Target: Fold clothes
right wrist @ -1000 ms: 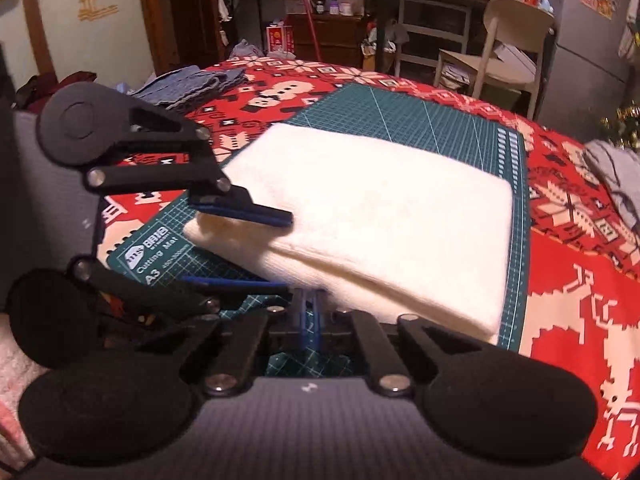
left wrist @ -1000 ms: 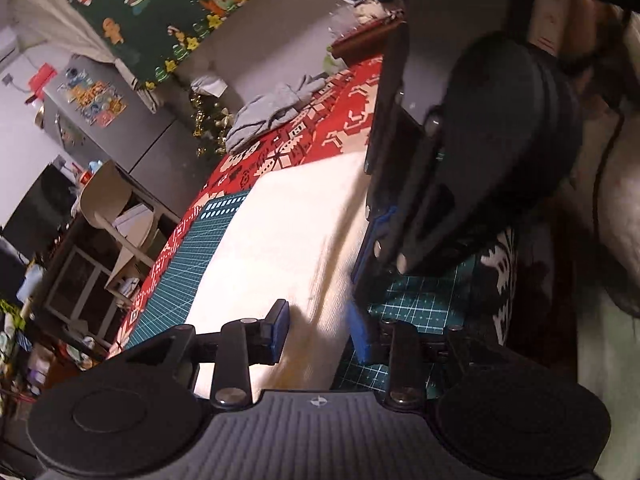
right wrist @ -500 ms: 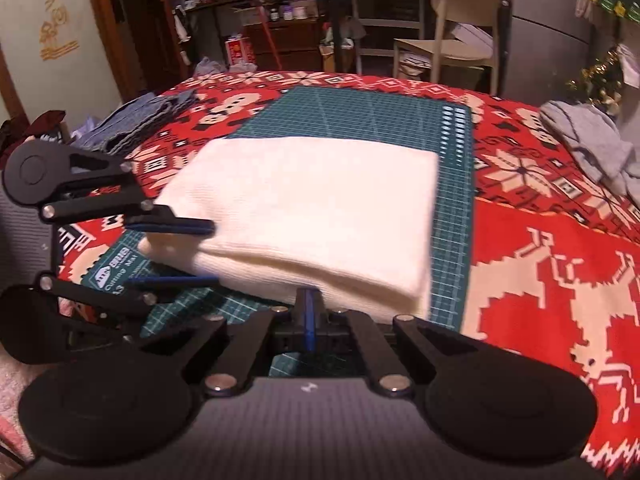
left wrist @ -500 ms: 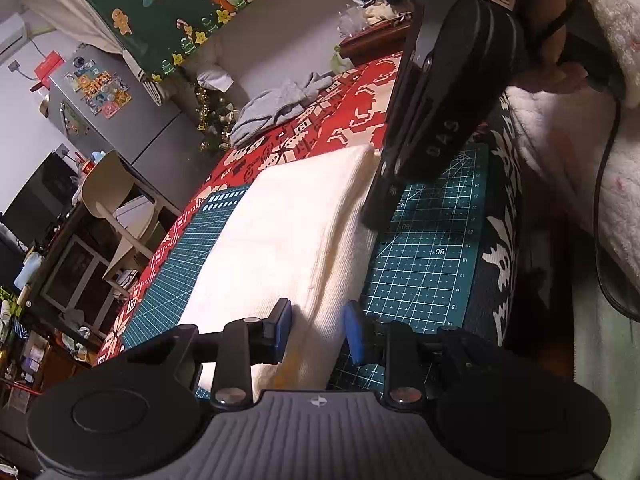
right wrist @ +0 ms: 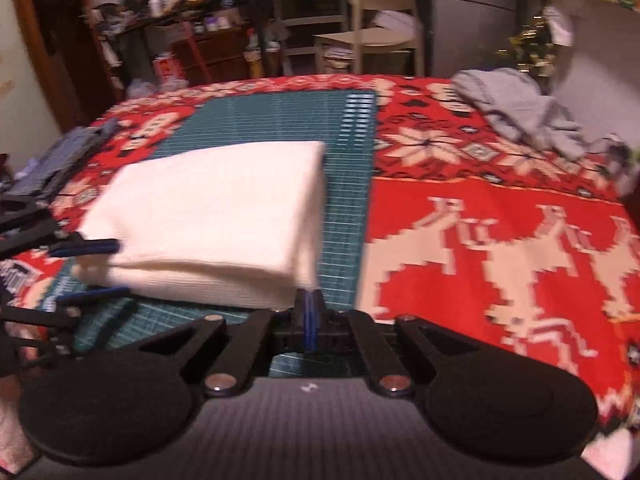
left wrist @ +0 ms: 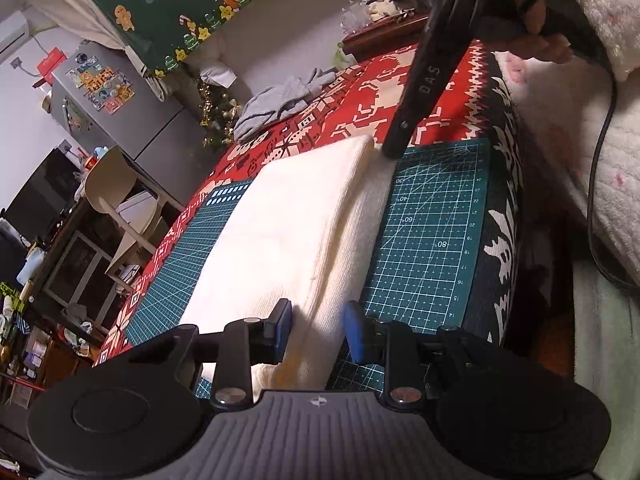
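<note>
Mat (left wrist: 436,240) barer — right tool (right wrist: 310,312) farther along

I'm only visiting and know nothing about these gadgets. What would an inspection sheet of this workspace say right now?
Surface: green cutting mat on a red patterned tablecloth.
Job's things: folded white garment lying on the mat.
Clutter: crumpled grey garment; bluish folded cloth at the table edge.
Grippers: left gripper straddles the white garment's edge, whether it pinches is unclear; right gripper shut, holding nothing.
Cables: black cable beside the table.
Surroundings: chair, fridge, cluttered shelves.
</note>
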`<state>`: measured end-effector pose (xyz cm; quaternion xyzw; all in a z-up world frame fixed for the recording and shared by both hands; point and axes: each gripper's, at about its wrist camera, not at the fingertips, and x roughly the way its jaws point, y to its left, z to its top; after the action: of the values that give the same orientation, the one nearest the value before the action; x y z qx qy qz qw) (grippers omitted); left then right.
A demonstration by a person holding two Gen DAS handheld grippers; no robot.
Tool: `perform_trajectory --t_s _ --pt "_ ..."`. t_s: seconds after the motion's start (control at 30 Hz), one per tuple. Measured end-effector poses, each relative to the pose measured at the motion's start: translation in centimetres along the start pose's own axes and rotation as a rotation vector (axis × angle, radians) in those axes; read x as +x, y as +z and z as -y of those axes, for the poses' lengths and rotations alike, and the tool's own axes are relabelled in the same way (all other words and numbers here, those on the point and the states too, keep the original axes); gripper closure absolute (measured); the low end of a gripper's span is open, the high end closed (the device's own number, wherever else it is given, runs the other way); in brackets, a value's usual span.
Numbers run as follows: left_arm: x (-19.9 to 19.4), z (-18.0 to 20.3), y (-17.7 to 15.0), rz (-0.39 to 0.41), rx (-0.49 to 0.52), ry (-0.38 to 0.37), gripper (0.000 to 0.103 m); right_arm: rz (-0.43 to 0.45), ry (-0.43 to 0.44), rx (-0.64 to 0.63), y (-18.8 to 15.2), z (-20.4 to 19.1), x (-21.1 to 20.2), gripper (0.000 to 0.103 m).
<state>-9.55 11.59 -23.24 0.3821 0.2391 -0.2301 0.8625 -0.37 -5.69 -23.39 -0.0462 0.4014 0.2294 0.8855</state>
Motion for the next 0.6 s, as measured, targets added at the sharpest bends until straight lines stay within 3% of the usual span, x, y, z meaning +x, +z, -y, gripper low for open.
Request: perform_trajectory --t_s 0.17,0.27,0.4,0.6 --pt "-1.3 -0.4 1.0 0.048 -0.057 -0.015 0.091 0.017 0.076 -0.03 0.0 -1.1 -1.2 0.098" --pt "-1.8 -0.7 1.7 0.079 -0.124 -0.093 0.095 0.012 0.132 -0.108 0.2 -3.5 -1.2 0.098" --pt "-0.1 -0.4 1.8 0.051 -0.18 -0.153 0.097 -0.007 0.188 -0.178 0.0 -6.2 -0.3 0.098" --pt "1.6 -0.9 1.0 0.0 -0.259 -0.154 0.099 -0.03 0.212 -0.212 0.1 -8.1 1.7 0.098"
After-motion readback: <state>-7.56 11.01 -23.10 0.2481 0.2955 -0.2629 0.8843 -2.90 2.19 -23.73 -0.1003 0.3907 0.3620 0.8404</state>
